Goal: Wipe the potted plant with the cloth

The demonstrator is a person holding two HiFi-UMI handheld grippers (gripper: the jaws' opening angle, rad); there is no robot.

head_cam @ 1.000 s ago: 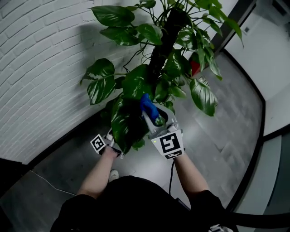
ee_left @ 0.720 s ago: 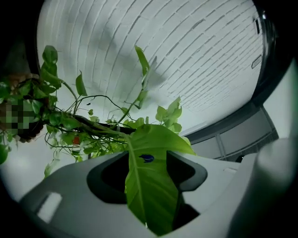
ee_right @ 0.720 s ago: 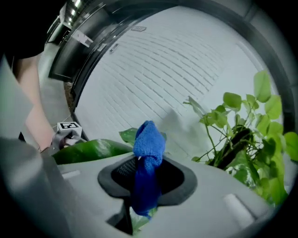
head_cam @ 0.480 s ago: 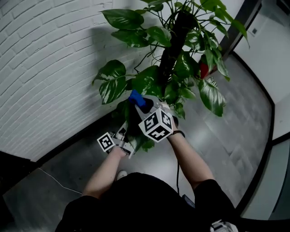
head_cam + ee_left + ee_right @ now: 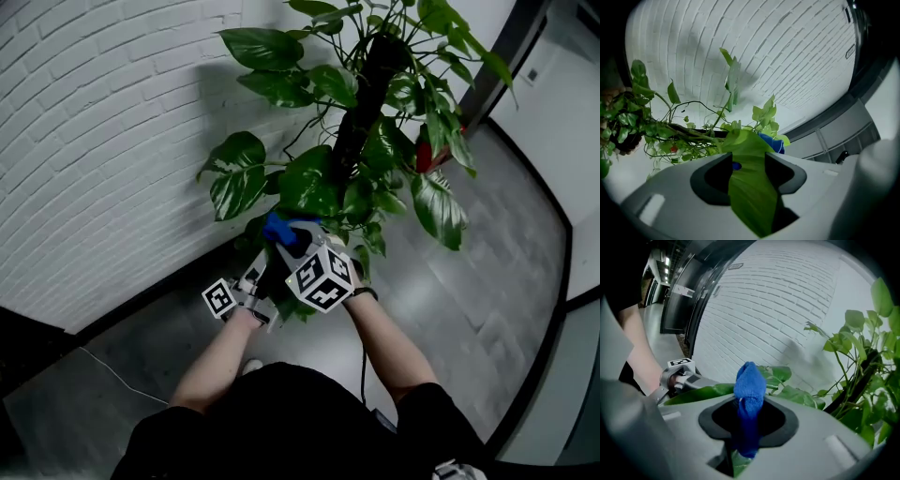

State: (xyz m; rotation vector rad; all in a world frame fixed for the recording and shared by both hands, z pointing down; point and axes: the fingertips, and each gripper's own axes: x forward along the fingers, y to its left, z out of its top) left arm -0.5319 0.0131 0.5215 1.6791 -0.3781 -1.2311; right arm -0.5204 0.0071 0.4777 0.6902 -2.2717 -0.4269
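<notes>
The potted plant stands against the wall, with broad green leaves around a dark centre pole. My left gripper reaches up from below at a low leaf. That leaf fills the gap, its edges against both pads, and the jaws have just been closing on it. My right gripper is shut on a blue cloth, which sticks up from its jaws. The cloth rests at the top of the held leaf, right beside the left gripper. The pot is hidden behind my grippers and the leaves.
A white brick wall runs along the left, with a dark baseboard at its foot. Grey floor spreads to the right. A thin cable lies on the floor at the lower left. A red object shows behind the right-hand leaves.
My right gripper has swung left and down with the blue cloth onto the leaf, and its marker cube has rolled. The left gripper has stayed at the leaf, a little higher.
</notes>
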